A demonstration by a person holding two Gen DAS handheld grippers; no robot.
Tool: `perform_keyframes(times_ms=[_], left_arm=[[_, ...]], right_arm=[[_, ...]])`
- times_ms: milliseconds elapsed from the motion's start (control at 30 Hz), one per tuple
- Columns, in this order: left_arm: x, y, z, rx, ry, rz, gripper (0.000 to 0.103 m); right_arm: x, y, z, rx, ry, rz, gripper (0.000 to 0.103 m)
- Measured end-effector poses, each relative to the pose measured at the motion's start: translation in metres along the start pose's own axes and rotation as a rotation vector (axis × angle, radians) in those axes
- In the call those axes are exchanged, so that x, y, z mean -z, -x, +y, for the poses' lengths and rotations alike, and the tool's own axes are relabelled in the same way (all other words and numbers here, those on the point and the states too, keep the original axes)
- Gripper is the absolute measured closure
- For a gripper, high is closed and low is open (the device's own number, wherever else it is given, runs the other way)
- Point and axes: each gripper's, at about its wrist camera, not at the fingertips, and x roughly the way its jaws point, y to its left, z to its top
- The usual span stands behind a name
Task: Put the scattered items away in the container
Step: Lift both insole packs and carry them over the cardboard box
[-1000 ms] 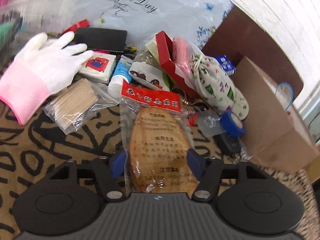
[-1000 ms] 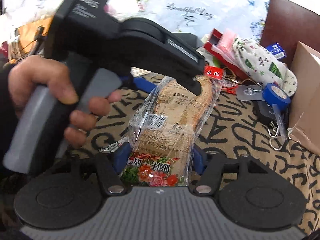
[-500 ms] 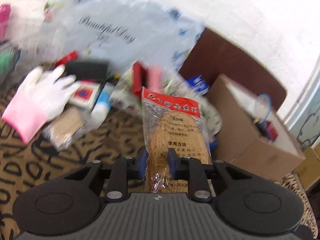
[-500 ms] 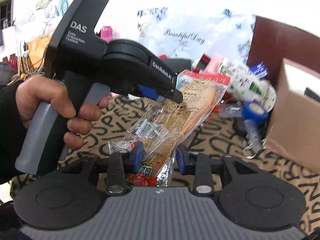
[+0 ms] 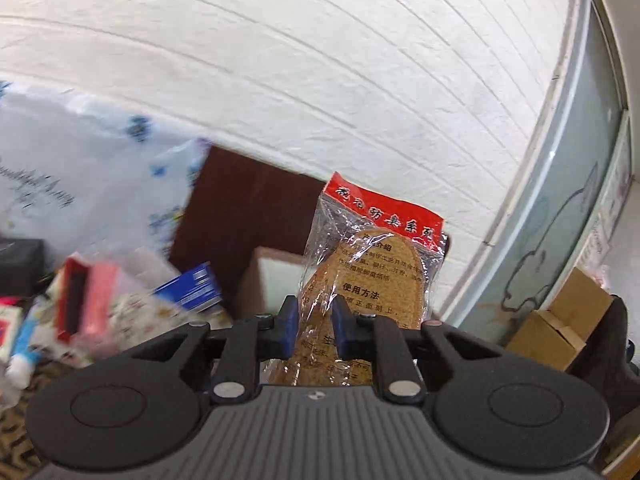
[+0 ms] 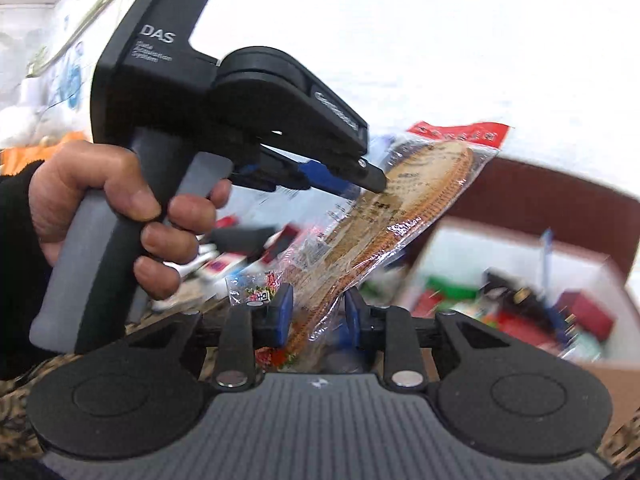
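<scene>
A clear pack of cork insoles (image 5: pixel 380 248) with a red header stands up between the blue pads of my left gripper (image 5: pixel 314 316), whose jaws are closing on it. In the right wrist view the same pack (image 6: pixel 408 200) slants up to the right. My right gripper (image 6: pixel 318 308) pinches its lower end, jaws closing too. The left gripper (image 6: pixel 360 176), held by a bare hand (image 6: pixel 120 200), clamps the pack's middle from above. The open cardboard box (image 6: pixel 600 384) lies below and to the right, with several items blurred inside. The left wrist view shows part of this box (image 5: pixel 246 292) behind the pack.
A blurred heap of loose items lies at the left, among them a blue carton (image 5: pixel 192 288) and a red and pink case (image 5: pixel 86 300). A flowered plastic bag (image 5: pixel 80 184) and a dark brown panel (image 5: pixel 240 216) stand behind. Brown cartons (image 5: pixel 560 328) sit at the far right.
Both grippers closed on the insole pack and lifted it off the patterned cloth, swinging it up and right toward the cardboard box. The white glove has left the left wrist view.
</scene>
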Motion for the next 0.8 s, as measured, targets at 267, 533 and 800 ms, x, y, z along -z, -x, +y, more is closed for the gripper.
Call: perform_keyframes(times_ms=[267,533,800], left_arm=[[-0.014,-0.070,-0.040,0.042,-0.083,-0.001,0.083],[-0.011,-0.068,0.019,0.026,0.000,0.078,0.038],[0.014,-0.037,0.049,0.017,0.031,0.168,0.029]], right_arm=[[-0.019,-0.029,-0.076,0.139,-0.072,-0.031,0.076],[0.012,-0.050,-0.116,0.216,-0.152,0.095,0.057],[0.013,-0.048,-0.104,0.178,-0.136,0.107,0.056]])
